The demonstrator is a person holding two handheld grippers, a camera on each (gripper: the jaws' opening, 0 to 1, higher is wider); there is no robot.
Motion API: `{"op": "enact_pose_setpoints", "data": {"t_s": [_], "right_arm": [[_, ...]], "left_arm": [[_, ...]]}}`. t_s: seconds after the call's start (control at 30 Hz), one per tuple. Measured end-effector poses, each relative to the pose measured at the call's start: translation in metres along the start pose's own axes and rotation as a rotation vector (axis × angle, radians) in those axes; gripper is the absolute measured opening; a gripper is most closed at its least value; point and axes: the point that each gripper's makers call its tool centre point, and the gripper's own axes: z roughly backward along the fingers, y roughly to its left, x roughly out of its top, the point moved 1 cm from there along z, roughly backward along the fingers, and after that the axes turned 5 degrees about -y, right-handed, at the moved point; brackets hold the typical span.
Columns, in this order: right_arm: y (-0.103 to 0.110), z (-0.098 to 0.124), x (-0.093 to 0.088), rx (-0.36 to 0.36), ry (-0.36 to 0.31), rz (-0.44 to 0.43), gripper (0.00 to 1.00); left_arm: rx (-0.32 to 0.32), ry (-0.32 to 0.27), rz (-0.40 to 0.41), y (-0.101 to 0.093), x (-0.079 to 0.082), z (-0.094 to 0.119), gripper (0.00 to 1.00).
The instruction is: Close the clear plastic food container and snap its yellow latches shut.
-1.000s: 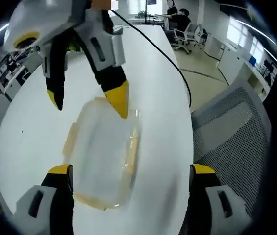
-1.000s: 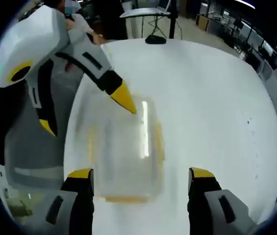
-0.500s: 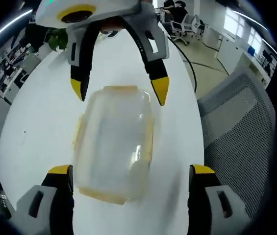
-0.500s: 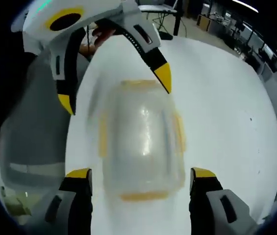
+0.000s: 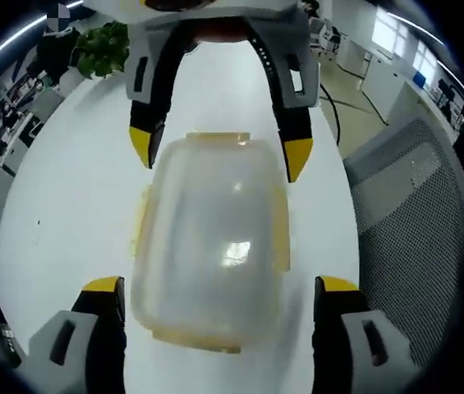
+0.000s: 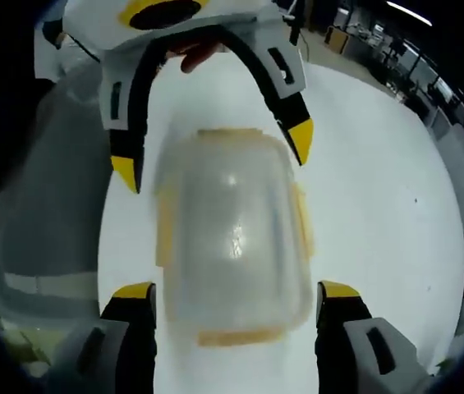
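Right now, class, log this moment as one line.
food container lidded on white table | left tongs open | right tongs open | both straddle container

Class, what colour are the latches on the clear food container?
Yellow latches on the clear container, best seen in the left gripper view.

The left gripper view looks steeply down, close over the container (image 5: 209, 246) on the table (image 5: 67, 197), its own jaws rising at 6 o'clock. The right gripper view looks down from the opposite end. Both share the container (image 6: 232, 238); each sees the opposing gripper at 12 o'clock.
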Motion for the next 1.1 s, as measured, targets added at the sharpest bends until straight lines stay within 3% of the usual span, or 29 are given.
{"op": "enact_pose_setpoints", "data": {"t_s": [0.23, 0.47, 0.63, 1.1], "right_arm": [[0.002, -0.005, 0.000, 0.015, 0.006, 0.006, 0.80], [0.000, -0.007, -0.001, 0.017, 0.019, 0.012, 0.79], [-0.001, -0.007, -0.002, 0.018, 0.007, 0.008, 0.78], [0.000, -0.009, -0.001, 0.002, 0.019, -0.003, 0.77]], "left_arm": [[-0.015, 0.041, -0.021, -0.001, -0.006, -0.008, 0.93], [-0.009, 0.041, -0.026, 0.001, -0.002, -0.014, 0.92], [0.012, 0.057, -0.064, 0.006, -0.003, -0.016, 0.86], [0.010, 0.104, -0.073, 0.005, -0.007, -0.017, 0.85]]}}
